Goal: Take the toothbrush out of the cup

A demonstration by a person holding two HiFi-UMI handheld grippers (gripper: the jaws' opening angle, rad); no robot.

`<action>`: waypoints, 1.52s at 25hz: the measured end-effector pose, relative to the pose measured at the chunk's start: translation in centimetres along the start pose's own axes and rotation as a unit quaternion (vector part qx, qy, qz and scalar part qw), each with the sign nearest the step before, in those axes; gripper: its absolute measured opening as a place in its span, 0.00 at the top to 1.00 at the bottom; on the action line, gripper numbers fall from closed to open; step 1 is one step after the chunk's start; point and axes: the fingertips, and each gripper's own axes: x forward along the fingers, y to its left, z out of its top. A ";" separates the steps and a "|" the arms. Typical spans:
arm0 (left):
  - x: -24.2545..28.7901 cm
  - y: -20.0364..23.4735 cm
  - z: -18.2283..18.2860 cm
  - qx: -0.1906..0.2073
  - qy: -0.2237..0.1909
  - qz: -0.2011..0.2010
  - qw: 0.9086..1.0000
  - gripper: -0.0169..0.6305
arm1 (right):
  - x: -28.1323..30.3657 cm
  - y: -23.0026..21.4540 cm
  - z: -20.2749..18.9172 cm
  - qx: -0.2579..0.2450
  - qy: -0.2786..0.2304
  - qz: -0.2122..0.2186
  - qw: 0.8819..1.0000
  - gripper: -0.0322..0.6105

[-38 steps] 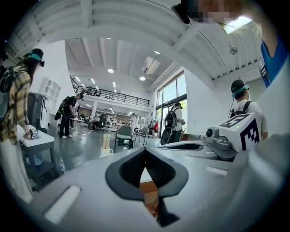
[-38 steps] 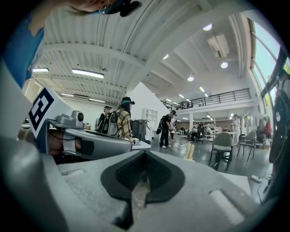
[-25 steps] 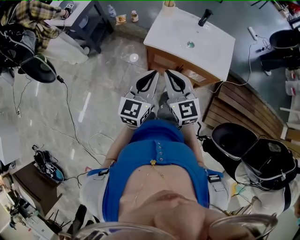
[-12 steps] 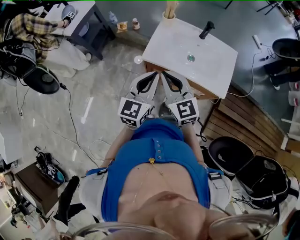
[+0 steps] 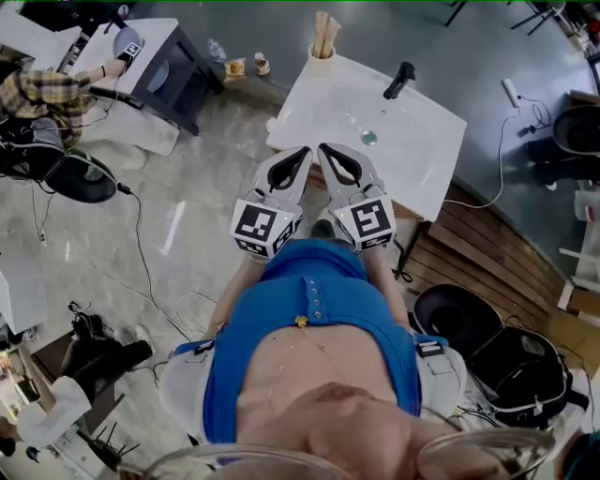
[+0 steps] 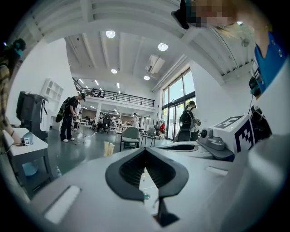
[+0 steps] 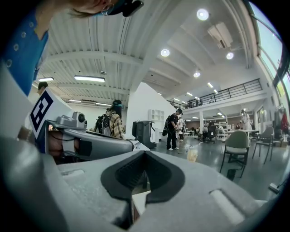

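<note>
Nearest, straight below the camera: a blue top [image 5: 309,319], and in front of it both tools held side by side, pointing about level. Left gripper [image 5: 306,149]: jaws pressed together at the tips, nothing between. Right gripper [image 5: 324,148]: likewise closed tip to tip and empty. Tips of both seen against the near edge of the white vanity top [image 5: 422,178], in contact with nothing there.

Farther on, in the basin: the drain [image 5: 369,138], then a black tap [image 5: 399,81] toward the back.

Farthest, on the back left corner of the top: the cup [image 5: 320,62], upright, well apart from either gripper. Toothbrush [image 5: 323,28] standing in it, tan handle leaning on the rim and rising clear above it. More than one stick in there, count unclear, bristle end not made out.

Handling, as a judgement: probably light, thin and stiff, with a wood-like handle offering the pads fair grip and little risk of breaking. Cup likely light as well, so prone to tip or slide under a sideways pull. Best taken on the bare handle above the rim, across its narrow width, with the jaws opened only a little first, then drawn straight up along its own lean. Worth steadying the cup wall with the other gripper.
</note>
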 end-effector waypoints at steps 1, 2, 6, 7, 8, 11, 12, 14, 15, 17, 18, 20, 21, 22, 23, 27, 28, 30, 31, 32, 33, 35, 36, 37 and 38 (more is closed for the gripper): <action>0.7 0.0 0.1 0.002 0.000 0.001 1.000 0.97 | 0.2 -0.8 0.1 0.000 -0.002 0.002 1.000 0.95; 1.6 0.1 0.2 0.003 0.001 0.005 1.000 0.97 | 0.4 -1.7 0.1 0.000 -0.003 0.004 1.000 0.95; 5.4 0.9 0.5 0.002 -0.001 0.028 1.000 0.97 | 1.5 -5.7 0.0 0.002 -0.006 0.016 1.000 0.95; 6.0 0.9 0.6 0.003 -0.002 0.033 0.999 0.97 | 1.6 -6.4 0.1 0.001 -0.009 0.020 1.000 0.95; 6.3 0.9 0.6 0.004 -0.003 0.036 0.999 0.97 | 1.6 -6.7 0.1 0.000 -0.012 0.025 1.000 0.95; 6.4 0.8 0.7 0.007 -0.005 0.046 0.999 0.97 | 1.3 -6.9 0.1 -0.005 -0.016 0.036 0.999 0.95; 6.5 1.0 0.8 0.006 -0.005 0.049 0.999 0.97 | 1.4 -7.1 0.0 -0.005 -0.015 0.036 0.999 0.95; 6.6 1.5 0.8 0.005 -0.005 0.052 0.999 0.97 | 1.6 -7.4 -0.2 -0.003 -0.013 0.032 0.999 0.95; 6.7 1.8 0.8 0.005 -0.005 0.053 0.999 0.97 | 1.8 -7.5 -0.2 -0.001 -0.014 0.031 0.999 0.95; 7.1 2.5 0.7 0.003 -0.005 0.053 0.999 0.97 | 2.2 -7.8 -0.4 0.003 -0.013 0.028 1.000 0.95; 7.4 2.8 0.6 0.002 -0.004 0.052 0.999 0.97 | 2.4 -8.0 -0.5 0.004 -0.012 0.025 1.000 0.95; 8.0 3.4 0.6 0.000 -0.003 0.046 0.999 0.97 | 3.0 -8.5 -0.6 0.005 -0.009 0.018 1.000 0.95; 8.2 3.6 0.5 -0.002 -0.002 0.041 0.999 0.97 | 3.3 -8.7 -0.6 0.006 -0.008 0.014 1.000 0.95; 8.5 4.0 0.5 -0.003 -0.001 0.036 0.999 0.97 | 3.7 -8.9 -0.7 0.007 -0.007 0.009 1.000 0.95; 8.9 4.5 0.6 -0.003 0.000 0.031 1.000 0.97 | 4.2 -9.2 -0.7 0.007 -0.006 0.004 1.000 0.95; 11.0 7.1 0.8 -0.005 0.001 0.011 1.000 0.97 | 6.8 -10.7 -0.7 0.010 -0.004 -0.022 1.000 0.95; 11.6 7.9 0.9 -0.006 0.003 0.005 1.000 0.97 | 7.6 -11.1 -0.7 0.010 -0.002 -0.029 1.000 0.95; 12.7 9.4 1.2 -0.006 0.007 -0.010 1.000 0.97 | 9.3 -11.7 -0.3 0.010 0.000 -0.042 0.999 0.95; 13.2 10.1 1.4 -0.006 0.008 -0.018 1.000 0.97 | 10.0 -12.0 -0.1 0.010 0.001 -0.048 0.999 0.95; 13.7 10.7 1.7 -0.005 0.010 -0.027 1.000 0.97 | 10.7 -12.3 0.2 0.009 0.001 -0.054 0.998 0.95; 14.1 11.3 1.9 -0.003 0.011 -0.035 0.999 0.97 | 11.4 -12.6 0.4 0.008 0.001 -0.061 0.998 0.95; 15.0 12.5 2.2 -0.001 0.012 -0.050 0.999 0.97 | 12.6 -13.1 0.6 0.008 0.001 -0.076 0.997 0.95; 15.3 13.1 2.3 -0.001 0.014 -0.057 0.998 0.97 | 13.2 -13.4 0.6 0.009 0.003 -0.083 0.997 0.95; 15.7 13.8 2.4 -0.001 0.016 -0.063 0.998 0.97 | 13.8 -13.6 0.5 0.010 0.005 -0.090 0.996 0.95; 16.1 14.4 2.4 0.000 0.018 -0.069 0.997 0.97 | 14.5 -13.8 0.4 0.010 0.007 -0.096 0.995 0.95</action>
